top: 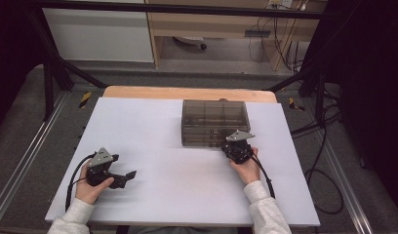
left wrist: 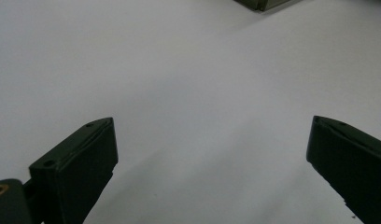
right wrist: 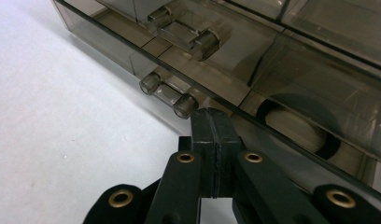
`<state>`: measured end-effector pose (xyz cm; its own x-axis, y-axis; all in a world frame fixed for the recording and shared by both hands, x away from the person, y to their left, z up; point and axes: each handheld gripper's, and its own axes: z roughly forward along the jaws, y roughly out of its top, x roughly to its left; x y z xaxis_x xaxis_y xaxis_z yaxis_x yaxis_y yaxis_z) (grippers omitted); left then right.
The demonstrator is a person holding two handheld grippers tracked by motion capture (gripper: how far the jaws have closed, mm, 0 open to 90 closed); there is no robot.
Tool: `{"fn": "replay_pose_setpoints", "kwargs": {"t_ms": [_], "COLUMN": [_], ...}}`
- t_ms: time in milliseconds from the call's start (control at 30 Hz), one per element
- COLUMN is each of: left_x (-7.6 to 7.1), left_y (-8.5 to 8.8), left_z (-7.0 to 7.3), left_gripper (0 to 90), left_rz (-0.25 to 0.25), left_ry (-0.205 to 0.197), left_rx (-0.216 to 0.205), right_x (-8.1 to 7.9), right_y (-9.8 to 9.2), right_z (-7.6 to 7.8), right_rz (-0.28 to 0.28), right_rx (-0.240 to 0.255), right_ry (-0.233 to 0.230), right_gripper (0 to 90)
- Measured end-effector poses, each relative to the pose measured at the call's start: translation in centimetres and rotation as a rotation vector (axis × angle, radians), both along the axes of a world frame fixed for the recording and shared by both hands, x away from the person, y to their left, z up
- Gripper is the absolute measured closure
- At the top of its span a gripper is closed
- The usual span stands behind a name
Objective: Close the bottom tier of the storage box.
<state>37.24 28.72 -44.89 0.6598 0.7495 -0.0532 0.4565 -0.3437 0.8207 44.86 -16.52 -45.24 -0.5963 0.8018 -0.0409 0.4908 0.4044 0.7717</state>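
Fingers first: my right gripper (right wrist: pixel 212 122) has its jaws pressed flat together with nothing between them, the tips touching the front edge of the box just beside the lower handle (right wrist: pixel 168 94). My left gripper (left wrist: pixel 212 154) is spread wide over bare table, grasping nothing. I see the white table (top: pixel 153 131), then the smoky clear plastic box (top: pixel 214 123) toward its far middle. A dark ring (right wrist: pixel 298 126) lies inside the box near the tips.
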Motion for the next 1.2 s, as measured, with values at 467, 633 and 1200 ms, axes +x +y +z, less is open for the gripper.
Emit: {"fn": "replay_pose_setpoints", "kwargs": {"t_ms": [467,633,1200], "left_x": [0.00,0.00,0.01], "left_y": [0.02,-0.01,-0.02], "left_z": [0.00,-0.02,-0.03], "left_gripper": [1.5,1.5,1.5], "left_rz": [0.000,-0.001,-0.001], "left_ry": [0.001,0.001,0.001], "left_rx": [0.000,0.000,0.001], "right_x": [0.31,0.41,0.55], "right_y": [0.06,0.11,-0.05], "right_z": [-0.12,-0.21,-0.17], "right_rz": [-0.011,-0.012,-0.021], "right_rx": [-0.005,-0.009,-0.006], "right_ry": [-0.016,-0.029,-0.042], "right_gripper": [90.0,90.0,89.5]}}
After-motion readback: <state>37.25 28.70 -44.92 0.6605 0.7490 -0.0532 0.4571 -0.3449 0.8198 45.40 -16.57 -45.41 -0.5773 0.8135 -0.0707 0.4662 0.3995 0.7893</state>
